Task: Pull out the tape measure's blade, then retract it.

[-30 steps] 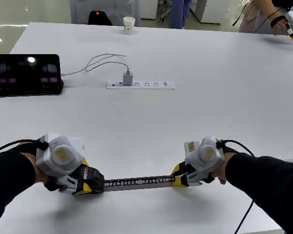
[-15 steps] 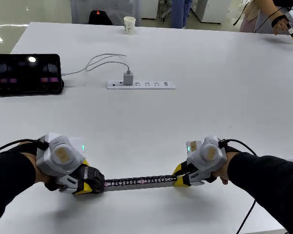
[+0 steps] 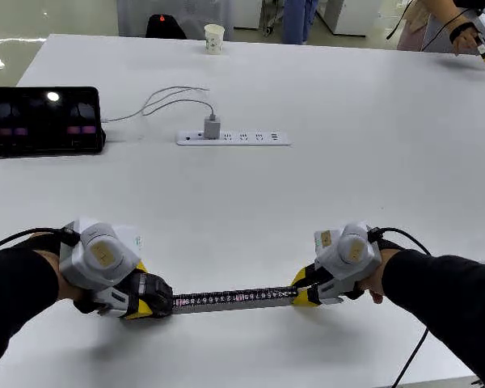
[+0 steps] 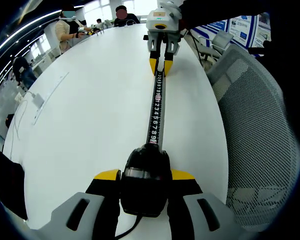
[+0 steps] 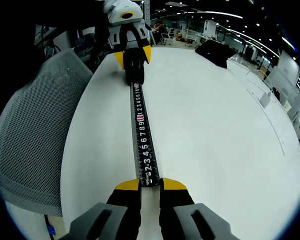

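Note:
The black tape measure case point(image 3: 149, 294) point(image 4: 145, 180) rests low over the white table point(image 3: 331, 162), with my left gripper point(image 3: 137, 293) point(image 4: 142, 176) shut on it. Its dark blade point(image 3: 234, 298) point(image 4: 156, 107) point(image 5: 141, 132) with white numbers runs straight across the table's front to my right gripper point(image 3: 299, 288) point(image 5: 150, 185), which is shut on the blade's end. In the left gripper view the right gripper point(image 4: 161, 62) shows at the blade's far end. In the right gripper view the left gripper point(image 5: 132, 55) holds the case point(image 5: 133, 65) at the far end.
A white power strip point(image 3: 233, 139) with a plugged charger and cable lies mid-table. At the left stands a black tablet point(image 3: 43, 121), and a paper cup point(image 3: 214, 39) is at the far edge. Another person's hand point(image 3: 469, 36) reaches in at the far right. A mesh chair point(image 4: 260, 130) stands beside the table.
My right gripper has moved a little to the right with the blade's end, so more of the blade is out. The left gripper and the case have stayed put.

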Demonstrator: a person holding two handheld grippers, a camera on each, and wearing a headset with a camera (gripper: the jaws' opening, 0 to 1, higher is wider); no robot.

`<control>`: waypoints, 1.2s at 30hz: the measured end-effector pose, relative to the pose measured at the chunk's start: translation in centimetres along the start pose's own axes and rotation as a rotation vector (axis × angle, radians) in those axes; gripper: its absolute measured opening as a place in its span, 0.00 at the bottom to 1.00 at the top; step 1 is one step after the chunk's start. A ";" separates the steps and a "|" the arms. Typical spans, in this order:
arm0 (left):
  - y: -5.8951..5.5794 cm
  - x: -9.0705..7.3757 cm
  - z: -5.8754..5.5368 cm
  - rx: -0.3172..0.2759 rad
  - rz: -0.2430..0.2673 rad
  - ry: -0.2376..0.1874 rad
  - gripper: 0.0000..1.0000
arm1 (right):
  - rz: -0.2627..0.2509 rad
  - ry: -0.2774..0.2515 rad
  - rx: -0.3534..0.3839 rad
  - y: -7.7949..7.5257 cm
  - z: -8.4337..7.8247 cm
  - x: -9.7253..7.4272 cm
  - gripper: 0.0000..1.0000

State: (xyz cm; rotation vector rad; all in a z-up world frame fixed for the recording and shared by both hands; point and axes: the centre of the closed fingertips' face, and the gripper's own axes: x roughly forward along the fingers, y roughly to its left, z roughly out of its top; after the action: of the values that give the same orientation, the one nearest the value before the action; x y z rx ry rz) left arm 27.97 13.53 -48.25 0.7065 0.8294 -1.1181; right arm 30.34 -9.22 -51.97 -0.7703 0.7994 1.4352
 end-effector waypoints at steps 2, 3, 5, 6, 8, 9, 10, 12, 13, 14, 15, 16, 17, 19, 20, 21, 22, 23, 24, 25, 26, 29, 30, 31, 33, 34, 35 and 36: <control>0.0 0.0 0.0 -0.001 0.000 -0.001 0.30 | 0.000 0.000 0.001 0.0 -0.1 0.0 0.09; 0.0 0.0 0.0 -0.001 0.000 -0.001 0.30 | 0.000 0.000 0.001 0.0 -0.1 -0.1 0.09; 0.0 0.0 0.0 -0.002 0.000 0.000 0.30 | 0.000 0.001 0.001 0.0 -0.2 -0.1 0.09; 0.0 0.0 0.0 -0.002 -0.001 0.000 0.30 | 0.000 0.001 0.002 0.0 -0.2 -0.2 0.09; 0.0 0.0 0.0 -0.002 -0.001 0.001 0.30 | -0.001 0.001 0.003 0.0 -0.3 -0.2 0.09; 0.0 0.0 0.0 -0.002 -0.001 0.000 0.30 | -0.001 0.000 0.005 0.0 -0.3 -0.2 0.09; 0.0 0.0 0.0 -0.002 -0.001 0.000 0.30 | -0.001 0.000 0.007 0.0 -0.4 -0.3 0.09; 0.0 -0.1 0.0 -0.003 0.000 -0.001 0.30 | -0.002 -0.001 0.009 0.0 -0.4 -0.3 0.09; 0.0 -0.1 0.0 -0.003 0.000 -0.001 0.30 | -0.002 -0.001 0.009 0.0 -0.5 -0.4 0.09; 0.0 -0.1 0.0 -0.003 0.000 -0.001 0.30 | -0.002 0.000 0.010 0.0 -0.5 -0.5 0.09; 0.0 -0.1 0.0 -0.003 0.000 0.000 0.30 | -0.003 0.000 0.010 0.0 -0.5 -0.5 0.09; 0.0 -0.1 0.0 -0.003 0.000 0.000 0.30 | -0.003 0.002 0.008 0.0 -0.6 -0.6 0.09; 0.0 -0.1 0.0 -0.003 0.000 0.001 0.30 | -0.004 0.003 0.008 0.0 -0.6 -0.6 0.09; 0.0 -0.1 0.0 -0.003 0.001 0.000 0.30 | -0.004 0.004 0.007 -0.1 -0.7 -0.7 0.09; 0.0 -0.1 0.0 -0.003 0.001 0.000 0.30 | -0.004 0.006 0.007 -0.1 -0.8 -0.8 0.09; 0.0 -0.1 0.0 -0.003 0.001 0.001 0.30 | -0.005 0.007 0.008 -0.1 -0.9 -0.8 0.09; 0.0 -0.1 0.0 -0.003 0.001 0.001 0.30 | -0.006 0.006 0.010 -0.1 -0.9 -0.9 0.09; 0.0 -0.1 0.0 -0.003 0.002 0.001 0.30 | -0.007 0.006 0.011 -0.2 -1.0 -0.9 0.09; 0.0 -0.1 0.0 -0.003 0.002 0.001 0.30 | -0.009 0.006 0.014 -0.2 -1.1 -0.9 0.09; -0.1 -0.1 0.0 -0.002 0.002 0.001 0.30 | -0.008 0.006 0.016 -0.1 -1.1 -1.0 0.09; -0.1 -0.1 0.0 -0.002 0.002 0.001 0.30 | -0.010 0.005 0.018 -0.2 -1.1 -1.0 0.09; -0.1 -0.1 0.1 -0.001 0.002 0.002 0.30 | -0.010 0.008 0.017 -0.2 -1.3 -1.2 0.09; -0.1 -0.1 0.1 -0.001 0.002 0.002 0.30 | -0.010 0.010 0.015 -0.2 -1.3 -1.2 0.09; -0.1 -0.1 0.1 -0.001 0.003 0.002 0.30 | -0.010 0.012 0.014 -0.2 -1.3 -1.3 0.09; -0.1 -0.1 0.0 -0.001 0.003 0.002 0.30 | -0.010 0.014 0.015 -0.3 -1.4 -1.4 0.09; -0.1 -0.1 0.0 0.000 0.003 0.002 0.30 | -0.011 0.014 0.017 -0.3 -1.5 -1.4 0.09; -0.1 -0.1 0.0 0.000 0.003 0.002 0.30 | -0.012 0.013 0.020 -0.4 -1.5 -1.5 0.09; 0.0 -0.1 0.0 -0.001 0.003 0.001 0.30 | -0.013 0.012 0.020 -0.4 -1.5 -1.5 0.09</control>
State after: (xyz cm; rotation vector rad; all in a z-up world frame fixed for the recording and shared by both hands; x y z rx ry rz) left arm 27.93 13.54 -48.20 0.7077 0.8293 -1.1142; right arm 30.73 -11.30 -51.57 -0.7689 0.8156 1.4102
